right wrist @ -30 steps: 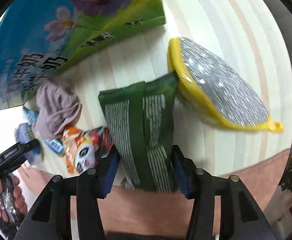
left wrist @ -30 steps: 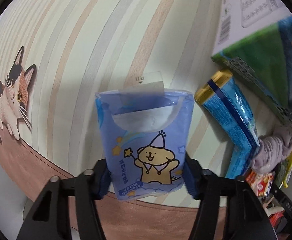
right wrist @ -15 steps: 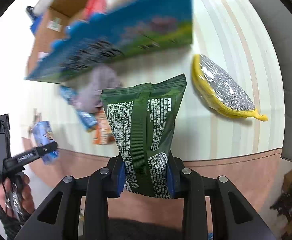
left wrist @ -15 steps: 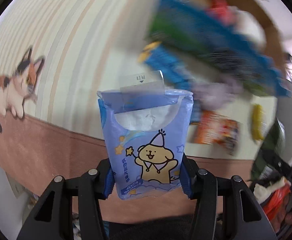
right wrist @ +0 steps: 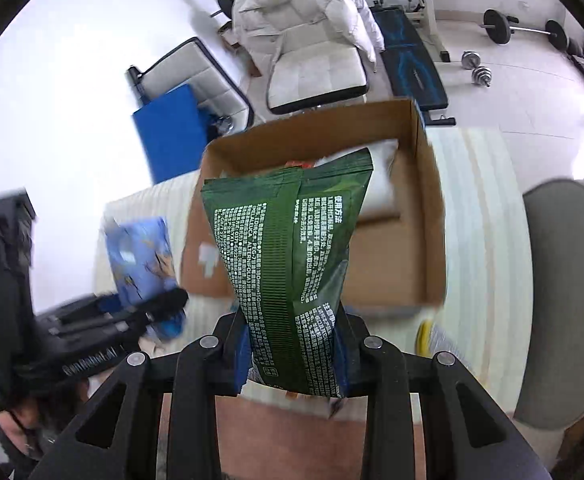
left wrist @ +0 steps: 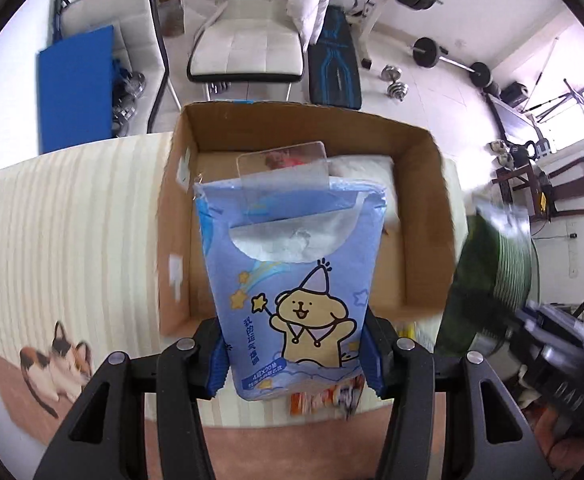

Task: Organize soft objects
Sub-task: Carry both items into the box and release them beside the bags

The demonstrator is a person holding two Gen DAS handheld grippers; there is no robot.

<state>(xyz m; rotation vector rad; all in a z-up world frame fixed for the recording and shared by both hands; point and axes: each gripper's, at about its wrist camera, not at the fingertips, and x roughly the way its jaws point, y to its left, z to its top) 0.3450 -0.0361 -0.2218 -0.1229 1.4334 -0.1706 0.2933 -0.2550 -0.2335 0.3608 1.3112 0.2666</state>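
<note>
Two packs are up in the air at once, each pinched in its own claw above the striped table (left wrist: 71, 232). Left gripper (left wrist: 294, 354) is clamped on the blue tissue pack (left wrist: 292, 276), its blue pads pressing both sides near the bottom, the cartoon bear facing us and the clear flap standing up at the top; the pack hangs right over the near edge of the open cardboard box (left wrist: 424, 216). Right gripper (right wrist: 292, 354) has just finished squeezing in on the green wipes pack (right wrist: 292, 256), and the jaws now sit narrow, biting its lower end while the printed back faces the camera. That pack too sits over the box, whose brown floor shows beside it with a white pillow-like bundle (right wrist: 382, 184) lying against the far wall. From the right wrist view the blue pack shows blurred off to the left, in the other claw. Behind the table stand a white chair (left wrist: 247, 52) and weights on the floor.
</note>
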